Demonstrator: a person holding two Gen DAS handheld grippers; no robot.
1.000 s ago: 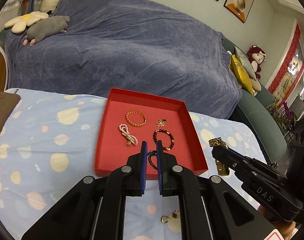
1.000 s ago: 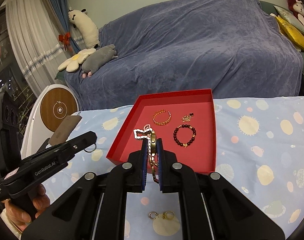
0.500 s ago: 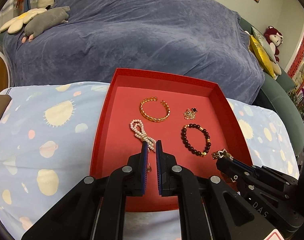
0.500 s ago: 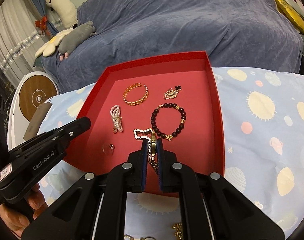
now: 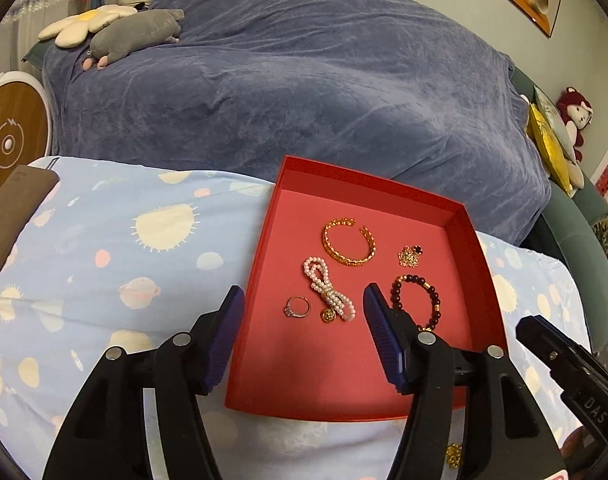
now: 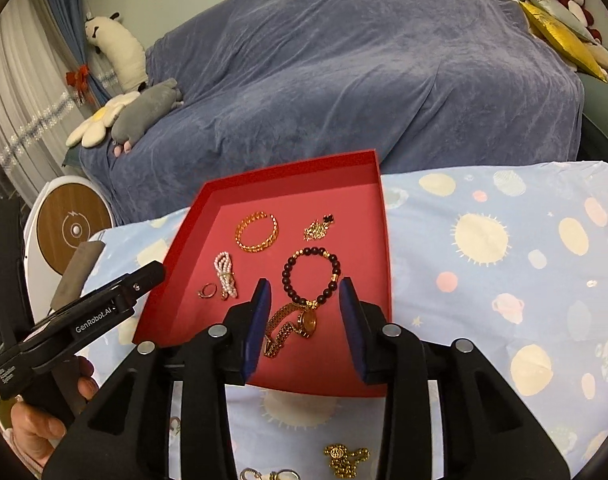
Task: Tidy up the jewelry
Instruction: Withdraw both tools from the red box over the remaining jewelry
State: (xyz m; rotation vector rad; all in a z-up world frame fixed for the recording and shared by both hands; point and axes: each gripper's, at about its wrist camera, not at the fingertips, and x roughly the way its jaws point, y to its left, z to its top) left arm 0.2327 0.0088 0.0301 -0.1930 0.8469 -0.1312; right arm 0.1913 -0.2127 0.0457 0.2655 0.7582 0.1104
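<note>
A red tray (image 5: 271, 216) (image 6: 386, 248) lies on the patterned cloth. In it lie a gold bangle (image 5: 348, 241) (image 6: 257, 232), a pearl bracelet (image 5: 328, 289) (image 6: 224, 273), a dark bead bracelet (image 5: 416, 300) (image 6: 312, 276), a small gold charm (image 5: 410, 255) (image 6: 318, 227), a ring (image 5: 297, 306) (image 6: 207, 290) and a gold watch (image 6: 293, 326). My left gripper (image 5: 301, 332) is open above the ring and pearls. My right gripper (image 6: 304, 320) is open above the watch. Both are empty.
Loose gold pieces (image 6: 346, 458) and small rings (image 6: 263, 474) lie on the cloth in front of the tray. A blue-covered sofa (image 5: 304, 80) with soft toys (image 5: 135, 36) stands behind. A brown card (image 5: 11, 208) and a round white device (image 5: 11, 140) are at the left.
Both grippers opened. The ring dropped from my left gripper into the tray, and the gold watch dropped from my right gripper into the tray near the bead bracelet.
</note>
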